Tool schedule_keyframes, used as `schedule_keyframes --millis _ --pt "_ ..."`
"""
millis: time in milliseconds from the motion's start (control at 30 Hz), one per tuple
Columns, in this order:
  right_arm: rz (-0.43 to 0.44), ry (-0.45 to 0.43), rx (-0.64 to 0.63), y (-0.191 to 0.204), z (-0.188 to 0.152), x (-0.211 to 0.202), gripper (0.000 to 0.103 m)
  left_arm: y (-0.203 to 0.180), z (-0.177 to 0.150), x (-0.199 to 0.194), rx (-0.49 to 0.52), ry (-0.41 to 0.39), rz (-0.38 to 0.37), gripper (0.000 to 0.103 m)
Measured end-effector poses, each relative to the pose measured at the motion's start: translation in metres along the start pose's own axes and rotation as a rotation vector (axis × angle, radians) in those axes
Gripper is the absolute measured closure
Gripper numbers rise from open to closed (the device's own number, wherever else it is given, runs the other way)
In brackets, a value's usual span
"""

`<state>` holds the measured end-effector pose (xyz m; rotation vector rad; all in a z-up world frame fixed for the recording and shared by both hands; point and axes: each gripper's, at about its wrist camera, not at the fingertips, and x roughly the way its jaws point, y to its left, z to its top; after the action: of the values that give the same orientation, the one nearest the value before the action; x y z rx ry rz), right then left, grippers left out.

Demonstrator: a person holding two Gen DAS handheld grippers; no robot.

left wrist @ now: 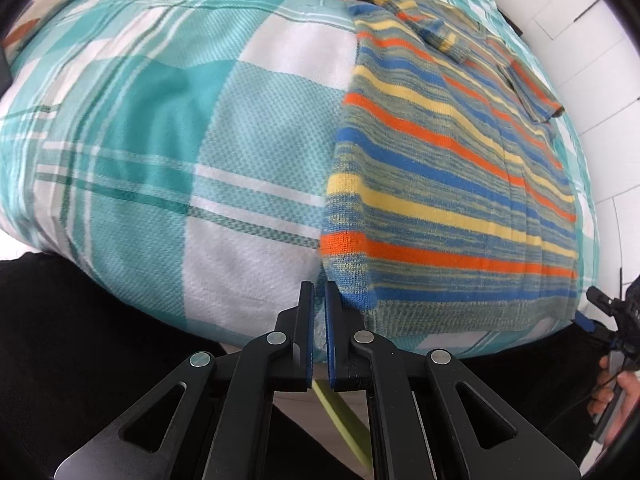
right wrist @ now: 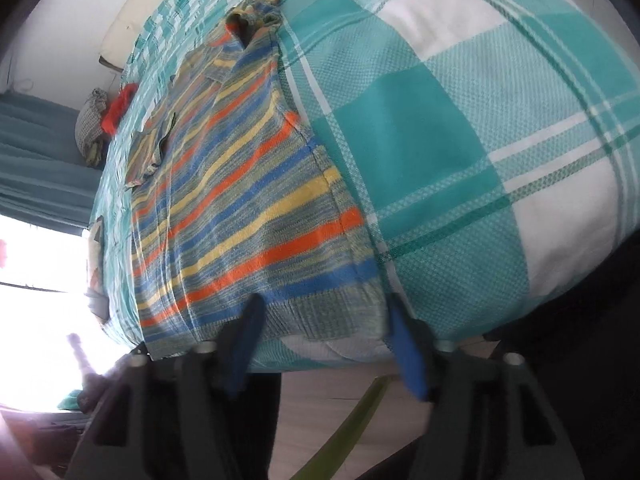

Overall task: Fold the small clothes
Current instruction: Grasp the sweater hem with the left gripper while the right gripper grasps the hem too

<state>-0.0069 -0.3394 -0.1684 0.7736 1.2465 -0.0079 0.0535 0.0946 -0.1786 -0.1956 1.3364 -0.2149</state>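
A small striped knit sweater (left wrist: 452,184), blue, orange, yellow and grey, lies flat on a bed with a teal and white plaid cover (left wrist: 160,140). Its sleeves are folded in over the body. My left gripper (left wrist: 319,292) is nearly shut at the sweater's near left hem corner; I cannot tell if it pinches cloth. In the right wrist view the sweater (right wrist: 248,208) lies ahead and to the left. My right gripper (right wrist: 324,312) is open, its fingers spread across the near hem. The right gripper also shows at the far right of the left wrist view (left wrist: 600,308).
The plaid cover (right wrist: 460,140) stretches wide beside the sweater. A small pile of other clothes, one red (right wrist: 116,108), lies at the far side of the bed. A bright window is at the left. The bed's front edge drops to a wooden floor (right wrist: 320,412).
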Motion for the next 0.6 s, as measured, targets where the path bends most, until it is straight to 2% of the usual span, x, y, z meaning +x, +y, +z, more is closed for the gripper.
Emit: schedule_keyframes --millis 33,100,133,167,200,233,267,400,433,467,500,533,600 --pt "0.034 -0.006 0.025 -0.004 0.001 0.002 0.022 -0.002 0.002 0.002 0.002 0.007 0.002 0.092" --pt "0.068 -0.010 0.063 -0.010 0.003 0.005 0.022 -0.005 0.004 0.007 0.009 0.018 0.005 0.070" --pt "0.083 -0.012 0.078 -0.013 0.004 0.006 0.027 -0.005 0.006 0.009 0.004 0.019 0.019 0.059" --pt "0.093 -0.011 0.085 -0.015 0.004 0.008 0.046 -0.005 0.005 0.011 -0.001 0.020 0.025 0.058" --pt "0.091 -0.002 0.078 -0.016 0.005 0.010 0.062 -0.005 0.006 0.012 -0.002 0.020 0.027 0.059" --pt "0.067 0.006 0.063 -0.015 0.005 0.011 0.099 -0.006 0.006 0.012 -0.001 0.015 0.031 0.075" --pt "0.038 0.008 0.048 -0.014 0.005 0.011 0.098 -0.008 0.008 0.014 0.003 0.021 0.025 0.099" --pt "-0.006 -0.003 -0.028 0.002 0.002 -0.001 0.098 0.000 0.008 0.004 -0.029 0.038 -0.034 0.096" --pt "-0.017 -0.011 -0.050 0.006 0.002 -0.005 0.098 0.006 0.006 0.000 -0.050 0.039 -0.059 0.082" --pt "-0.027 -0.017 -0.069 0.010 0.002 -0.009 0.098 0.013 0.005 -0.003 -0.069 0.037 -0.092 0.053" --pt "-0.038 -0.022 -0.088 0.014 0.002 -0.011 0.098 0.018 0.003 -0.007 -0.087 0.024 -0.133 0.035" --pt "-0.046 -0.025 -0.105 0.017 0.004 -0.010 0.098 0.022 0.002 -0.011 -0.103 0.001 -0.165 0.014" --pt "-0.058 -0.023 -0.126 0.019 0.007 -0.007 0.096 0.024 0.001 -0.015 -0.113 -0.027 -0.195 0.011"
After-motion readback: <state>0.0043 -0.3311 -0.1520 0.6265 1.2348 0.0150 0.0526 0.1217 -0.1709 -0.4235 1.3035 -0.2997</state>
